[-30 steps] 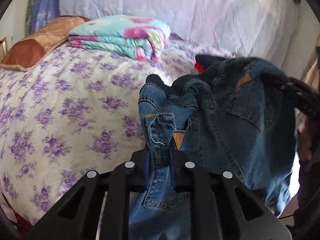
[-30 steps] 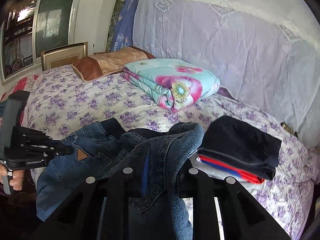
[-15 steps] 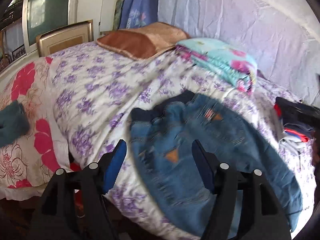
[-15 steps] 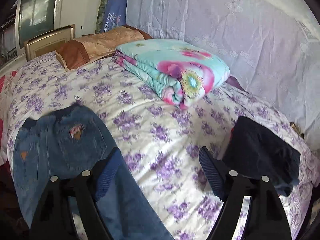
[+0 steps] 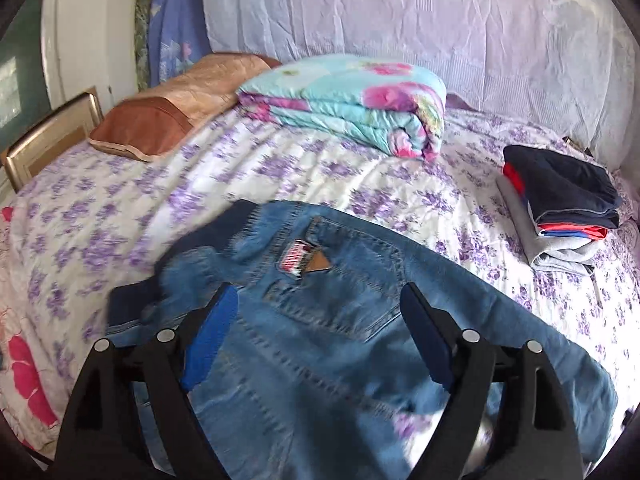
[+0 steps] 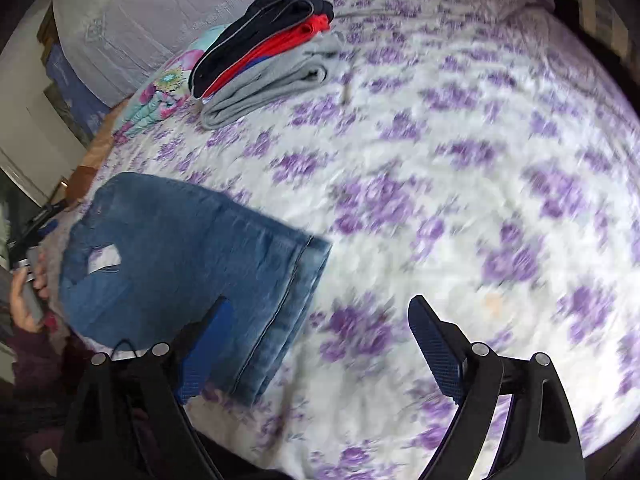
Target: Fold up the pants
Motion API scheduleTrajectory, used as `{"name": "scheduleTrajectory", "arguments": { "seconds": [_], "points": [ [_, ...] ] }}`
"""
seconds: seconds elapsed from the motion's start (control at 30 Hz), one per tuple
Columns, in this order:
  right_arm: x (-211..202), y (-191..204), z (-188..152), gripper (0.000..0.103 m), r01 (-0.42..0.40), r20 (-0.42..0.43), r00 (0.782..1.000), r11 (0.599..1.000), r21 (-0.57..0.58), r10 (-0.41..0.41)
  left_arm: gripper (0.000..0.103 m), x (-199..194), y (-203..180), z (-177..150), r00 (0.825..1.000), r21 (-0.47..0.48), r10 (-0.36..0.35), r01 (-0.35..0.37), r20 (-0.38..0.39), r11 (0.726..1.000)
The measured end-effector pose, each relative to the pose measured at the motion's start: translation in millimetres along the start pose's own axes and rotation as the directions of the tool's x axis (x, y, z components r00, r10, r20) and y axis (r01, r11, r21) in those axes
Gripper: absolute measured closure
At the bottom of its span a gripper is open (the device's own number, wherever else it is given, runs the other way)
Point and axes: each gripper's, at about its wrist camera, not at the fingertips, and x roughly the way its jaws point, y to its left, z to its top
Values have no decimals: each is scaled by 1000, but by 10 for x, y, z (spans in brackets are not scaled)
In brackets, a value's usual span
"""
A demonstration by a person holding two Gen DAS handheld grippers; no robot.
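Blue denim pants (image 5: 328, 320) lie spread on the flowered bed sheet (image 5: 120, 208), back pocket with a small label up, waist toward the left. My left gripper (image 5: 320, 312) is open and empty, hovering over the seat of the pants. In the right wrist view the leg end of the pants (image 6: 192, 256) lies flat with its hem to the right. My right gripper (image 6: 320, 320) is open and empty, its left finger (image 6: 208, 344) above the hem area and its right finger over bare sheet.
A stack of folded clothes (image 5: 560, 208), dark blue on top, sits at the right of the bed; it also shows in the right wrist view (image 6: 264, 48). A folded floral quilt (image 5: 352, 100) and a brown pillow (image 5: 176, 108) lie at the back.
Both grippers let go of the pants and opened. The pants dropped flat on the bed. The right gripper swung toward the leg end; the left drew nearer the waist.
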Motion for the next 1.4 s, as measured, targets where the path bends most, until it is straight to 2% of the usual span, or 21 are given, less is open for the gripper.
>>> {"name": "scheduleTrajectory", "arguments": {
  "seconds": [0.07, 0.1, 0.13, 0.23, 0.3, 0.37, 0.43, 0.47, 0.63, 0.7, 0.73, 0.87, 0.97, 1.03, 1.1, 1.17, 1.23, 1.3, 1.33, 1.37, 1.4],
  "points": [
    [192, 89, -105, 19, -22, -8, 1000, 999, -42, 22, 22, 195, -88, 71, 999, -1, 40, -40, -26, 999],
    [280, 197, -101, 68, 0, 0, 1000, 996, -94, 0, 22, 259, -102, 89, 998, 0, 58, -58, -33, 998],
    [347, 301, -66, 87, 15, 12, 1000, 989, -147, -14, 22, 314, -105, 97, 996, -4, 78, -78, -46, 997],
    [106, 329, 261, 100, 45, 147, 989, 986, -164, -21, 22, 325, -42, 91, 995, -53, 70, -75, -77, 996],
    [-183, 197, 678, 101, 90, 248, 967, 986, -143, -52, 22, 196, -23, 77, 996, -52, 74, -76, -49, 996],
    [-300, 37, 1154, 103, 57, 253, 967, 993, -100, -30, 22, 75, -54, 88, 994, -19, 108, -108, -8, 994],
    [-407, -1, 1501, 103, 212, 357, 919, 973, -92, -166, 20, 7, -65, 98, 991, -3, 133, -133, 19, 991],
    [-470, -62, 1641, 103, 195, 383, 912, 978, -79, -150, 20, -14, -58, 104, 991, -8, 133, -132, 19, 991],
    [-171, -241, 1947, 95, 17, 270, 963, 1000, -19, -11, 20, -57, -22, 25, 995, -22, 103, -103, -9, 994],
    [73, -217, 1750, 11, 68, 196, 979, 997, -23, -62, 18, -62, -2, -30, 993, 7, 113, -113, -11, 994],
    [174, -216, 1630, 7, 89, 188, 979, 995, -34, -82, 17, -49, 20, -36, 992, 19, 125, -125, -11, 992],
    [500, -216, 1189, 7, 74, 99, 993, 995, -65, -68, 14, 147, 163, 148, 984, 41, 177, -176, -20, 984],
    [697, -258, 1114, 9, 19, 71, 997, 999, -44, -16, 13, 500, 323, 439, 964, 79, 264, -261, -34, 962],
    [795, -273, 1140, 11, -15, 63, 998, 1000, -20, 17, 13, 785, 488, 616, 964, 84, 251, -244, -89, 966],
    [881, -213, 1174, 27, -49, 37, 998, 998, -28, 50, 13, 1074, 607, 720, 967, 79, 187, -175, -176, 981],
    [976, -86, 1189, 30, -32, 5, 999, 997, -70, 32, 13, 1334, 661, 752, 957, 90, 192, -176, -217, 980],
    [1056, 24, 1173, 43, 13, -9, 1000, 993, -115, -15, 12, 1603, 651, 740, 938, 125, 228, -201, -263, 972],
    [1058, 99, 1135, 87, 16, -1, 1000, 989, -150, -16, 7, 1751, 608, 681, 927, 136, 252, -221, -279, 966],
    [1032, 136, 1119, 90, 2, 4, 1000, 987, -160, -1, 8, 1757, 575, 676, 930, 140, 261, -231, -258, 963],
    [977, 172, 1099, 90, 23, 28, 999, 984, -177, -18, 27, 1717, 505, 677, 942, 152, 250, -220, -225, 964],
    [916, 195, 1076, 91, 37, 56, 998, 981, -193, -26, 58, 1676, 455, 677, 950, 149, 214, -183, -227, 972]
  ]
}}
